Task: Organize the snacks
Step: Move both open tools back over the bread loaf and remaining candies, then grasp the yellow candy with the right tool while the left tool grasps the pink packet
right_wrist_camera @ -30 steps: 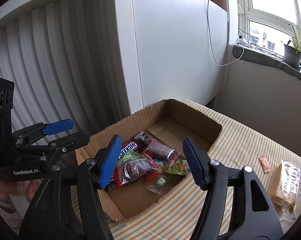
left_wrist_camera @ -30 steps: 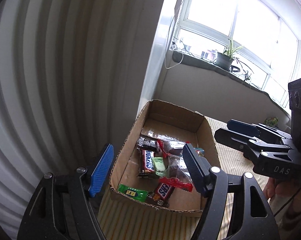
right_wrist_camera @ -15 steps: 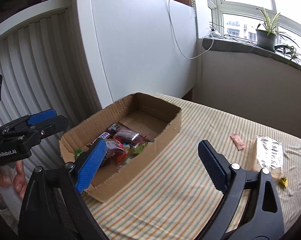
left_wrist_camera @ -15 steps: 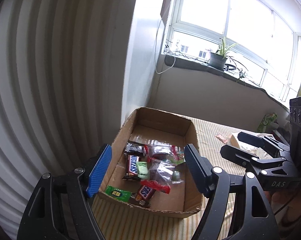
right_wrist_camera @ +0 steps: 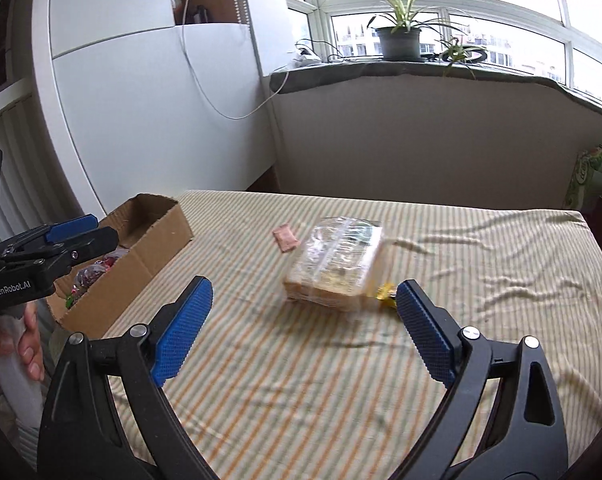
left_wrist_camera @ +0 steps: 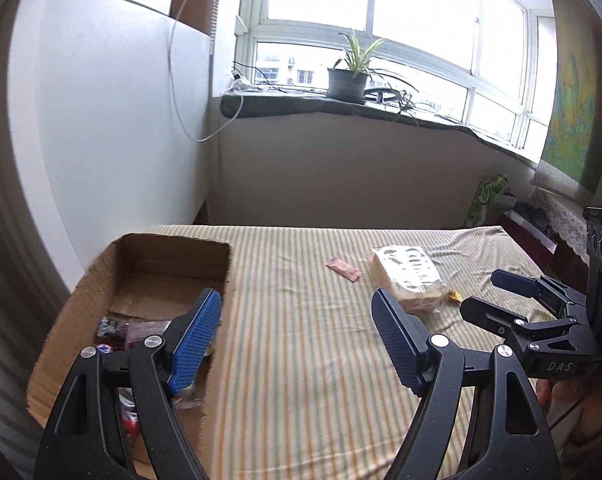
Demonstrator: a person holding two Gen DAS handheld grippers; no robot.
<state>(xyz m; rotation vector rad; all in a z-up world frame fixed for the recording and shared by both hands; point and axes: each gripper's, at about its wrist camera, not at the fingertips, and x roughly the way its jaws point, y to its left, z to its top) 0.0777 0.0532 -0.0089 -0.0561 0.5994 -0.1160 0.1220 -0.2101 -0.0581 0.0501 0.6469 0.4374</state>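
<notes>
We see the clear-wrapped pack (right_wrist_camera: pixel 335 264) lying on the striped tabletop (right_wrist_camera: pixel 481 264), with a small pink sachet (right_wrist_camera: pixel 285 237) just beside it at 10 o'clock and a yellow wrapper (right_wrist_camera: pixel 386 292) touching its near corner. The box (right_wrist_camera: pixel 149 248) of snacks (right_wrist_camera: pixel 95 272) sits well apart at 9 o'clock. Our right gripper (right_wrist_camera: pixel 303 328) hovers short of the pack, jaws wide open and empty. Our left gripper (left_wrist_camera: pixel 297 344) hangs by the box's right wall, jaws also spread, holding nothing.

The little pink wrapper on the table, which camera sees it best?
The left wrist view: the pink wrapper lies flat and sharp on the striped cloth, left of the clear bag, apart from it. The right wrist view shows the same wrapper, but blurred and close against the bag's edge.
</notes>
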